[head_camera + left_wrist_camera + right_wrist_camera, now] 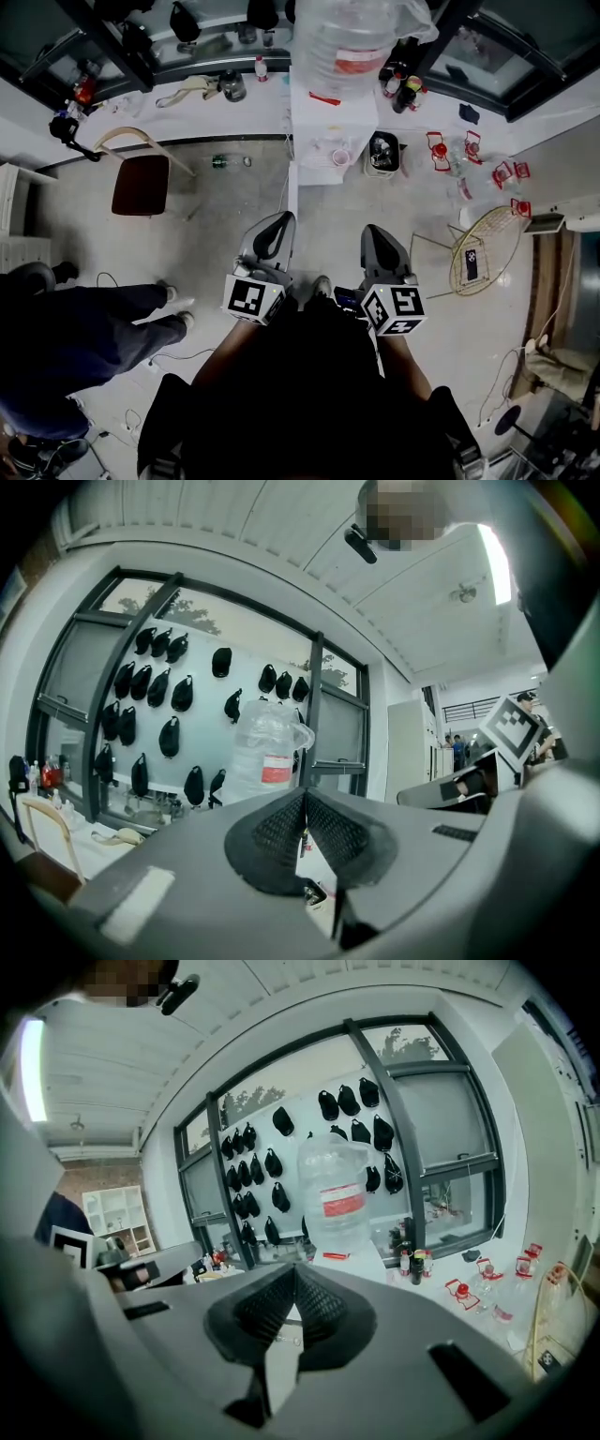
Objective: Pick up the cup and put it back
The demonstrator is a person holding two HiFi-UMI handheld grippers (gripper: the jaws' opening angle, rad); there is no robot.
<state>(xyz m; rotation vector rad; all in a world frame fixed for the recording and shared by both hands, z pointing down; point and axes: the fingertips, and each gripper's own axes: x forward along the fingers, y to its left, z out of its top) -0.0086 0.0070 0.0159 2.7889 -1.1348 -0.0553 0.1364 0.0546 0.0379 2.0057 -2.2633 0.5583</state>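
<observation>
A white water dispenser (328, 122) with a big clear bottle (352, 42) on top stands straight ahead of me. A small clear cup-like thing (339, 156) sits at its front; it is too small to tell for sure. Both grippers are held side by side at waist height, well short of the dispenser. My left gripper (278, 221) is shut with nothing between its jaws. My right gripper (375, 232) is shut and empty too. The closed left jaws (305, 801) point toward the bottle (267, 752), and so do the closed right jaws (294, 1275), with the bottle (336, 1199) beyond them.
A chair with a brown seat (141, 184) stands at the left. A person in dark trousers (94, 323) stands close on my left. A black bin (382, 155), red-capped bottles (469, 155) and a yellow wire chair (483, 248) are on the floor at the right.
</observation>
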